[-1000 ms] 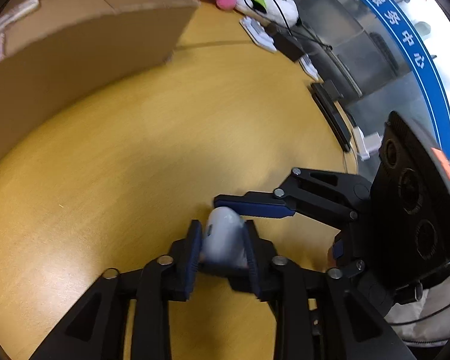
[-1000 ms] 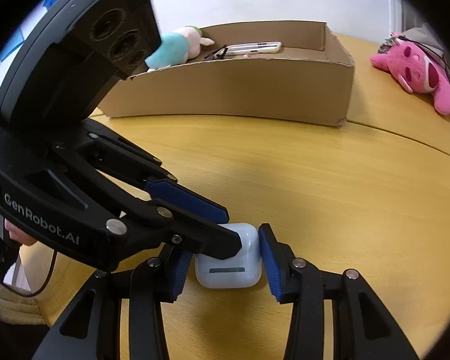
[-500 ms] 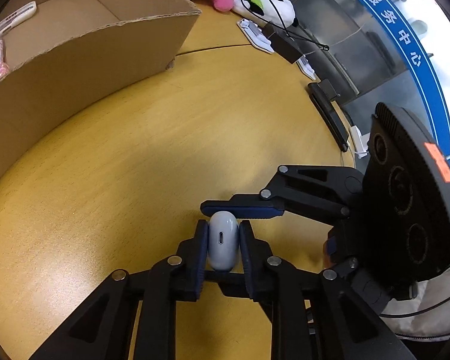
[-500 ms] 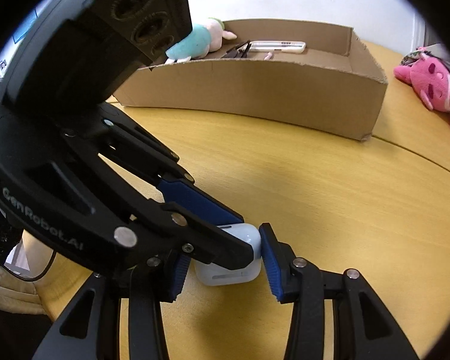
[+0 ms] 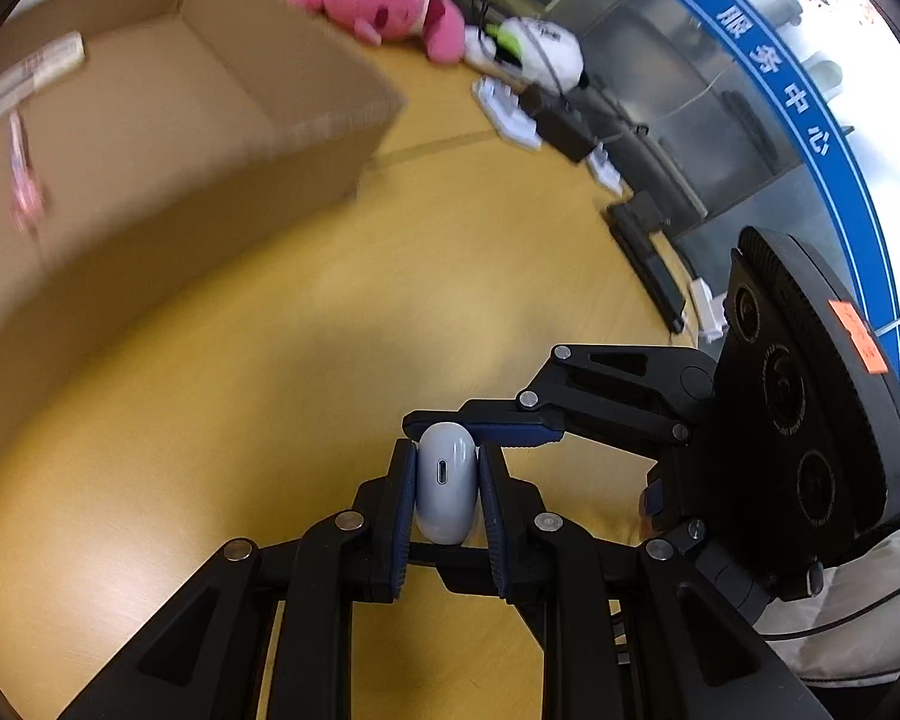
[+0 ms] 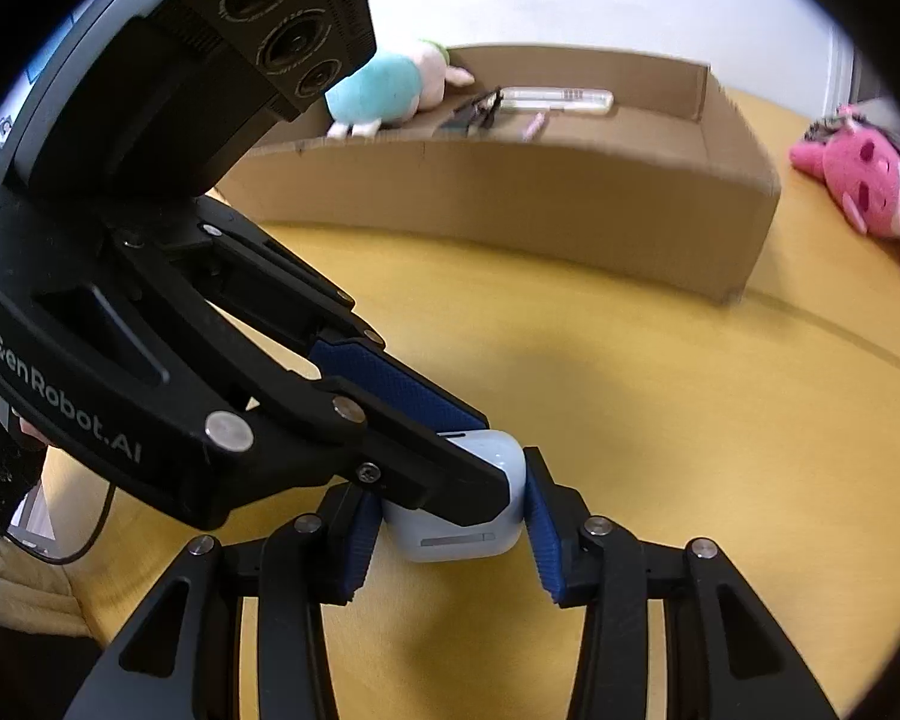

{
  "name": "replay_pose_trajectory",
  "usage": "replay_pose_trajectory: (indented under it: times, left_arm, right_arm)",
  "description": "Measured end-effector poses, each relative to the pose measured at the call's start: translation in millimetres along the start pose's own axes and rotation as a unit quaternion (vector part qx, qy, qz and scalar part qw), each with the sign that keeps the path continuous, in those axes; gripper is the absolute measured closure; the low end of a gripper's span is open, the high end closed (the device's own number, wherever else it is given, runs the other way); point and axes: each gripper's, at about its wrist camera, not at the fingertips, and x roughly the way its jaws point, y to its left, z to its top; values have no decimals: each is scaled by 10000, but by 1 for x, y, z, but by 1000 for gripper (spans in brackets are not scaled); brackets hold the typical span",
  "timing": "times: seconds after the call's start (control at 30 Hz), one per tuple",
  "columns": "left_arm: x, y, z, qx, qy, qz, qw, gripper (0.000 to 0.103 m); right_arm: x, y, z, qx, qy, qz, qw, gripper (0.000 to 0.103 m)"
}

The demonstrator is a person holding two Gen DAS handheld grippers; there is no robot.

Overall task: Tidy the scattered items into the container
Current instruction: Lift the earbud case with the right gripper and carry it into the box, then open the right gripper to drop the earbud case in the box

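Observation:
A white earbud case (image 5: 444,480) is pinched across its thin sides by my left gripper (image 5: 446,456), which is shut on it just above the yellow table (image 5: 180,450). In the right wrist view the same case (image 6: 468,540) sits tilted between the blue pads of my right gripper (image 6: 447,498), which press on its two ends. The left gripper (image 6: 468,456) reaches in from the upper left and covers the case's top. Behind it stands the open cardboard box (image 6: 510,198), also seen in the left wrist view (image 5: 210,192).
The box holds a teal plush (image 6: 384,90), dark glasses (image 6: 474,108), a white stick (image 6: 558,99) and a pink pen (image 6: 534,126). A pink plush (image 6: 870,192) lies on the table right of the box. Cables and adapters (image 5: 546,120) line the table's far edge.
My left gripper narrowed onto the earbud case and rose, so more of the box's inside shows. The right gripper kept the same width around the case, which now looks tilted.

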Motion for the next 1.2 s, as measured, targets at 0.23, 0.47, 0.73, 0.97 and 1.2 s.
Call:
replay_pose_trajectory:
  times: [0.23, 0.47, 0.73, 0.97, 1.2]
  left_arm:
    - [-71, 6, 64, 321, -626, 373, 9968, 82]
    - [-98, 53, 137, 183, -645, 648, 9956, 82]
    - [-45, 120, 171, -120, 81, 591, 9981, 81]
    - [-1, 151, 186, -263, 529, 523, 9969, 82]
    - [14, 164, 187, -350, 590, 355, 9970, 79]
  right_arm:
    - [-28, -6, 81, -522, -392, -120, 9978, 61]
    - [-6, -40, 178, -750, -257, 163, 9967, 61]
    - [71, -87, 207, -64, 542, 436, 9976, 61]
    - [116, -109, 202, 452, 1090, 95, 9930, 61]
    - [133, -118, 197, 714, 1457, -109, 9867, 62]
